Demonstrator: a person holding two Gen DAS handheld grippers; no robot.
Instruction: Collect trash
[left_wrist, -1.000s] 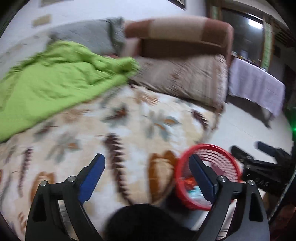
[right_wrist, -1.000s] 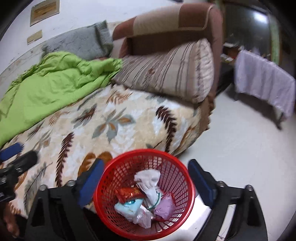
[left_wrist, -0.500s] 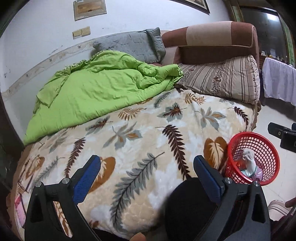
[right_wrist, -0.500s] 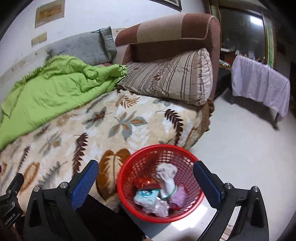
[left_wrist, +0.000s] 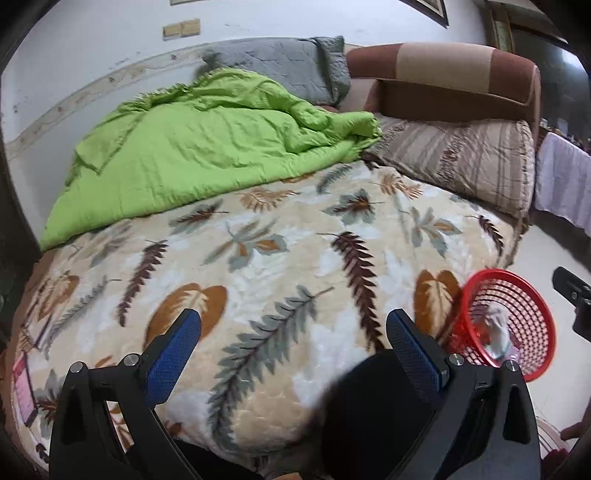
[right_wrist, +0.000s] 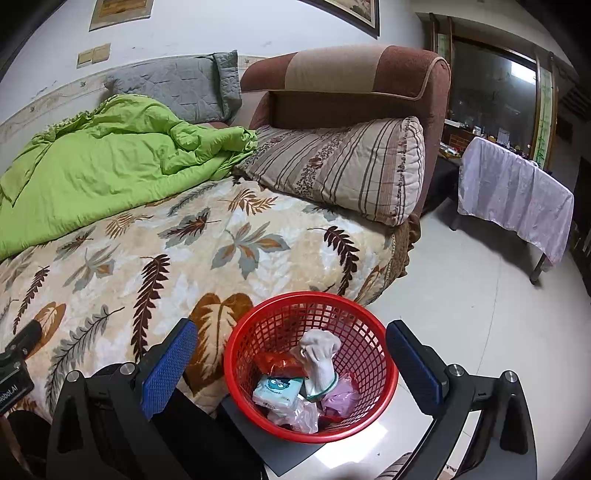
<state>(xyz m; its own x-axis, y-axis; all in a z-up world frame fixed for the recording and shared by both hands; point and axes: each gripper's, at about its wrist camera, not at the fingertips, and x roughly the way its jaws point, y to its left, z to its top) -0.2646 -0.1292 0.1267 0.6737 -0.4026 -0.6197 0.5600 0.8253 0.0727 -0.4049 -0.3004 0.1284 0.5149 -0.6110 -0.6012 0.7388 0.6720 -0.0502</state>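
A red mesh basket stands on a dark board on the floor beside the bed. It holds a white sock, a red wrapper, a pale blue tissue pack, a pink bag and clear plastic. My right gripper hovers open just above and in front of it, with nothing in its jaws. Over the leaf-print blanket, my left gripper is wide open and holds nothing. The basket lies at the right edge of the left wrist view.
A crumpled green quilt covers the far side of the bed. A striped pillow and a grey pillow lean on the brown headboard. A table draped in lilac cloth stands across the white floor.
The left wrist view has swung off the basket and over the bed, so the basket slid to the right edge. In the right wrist view the basket shifted slightly right between the fingers.
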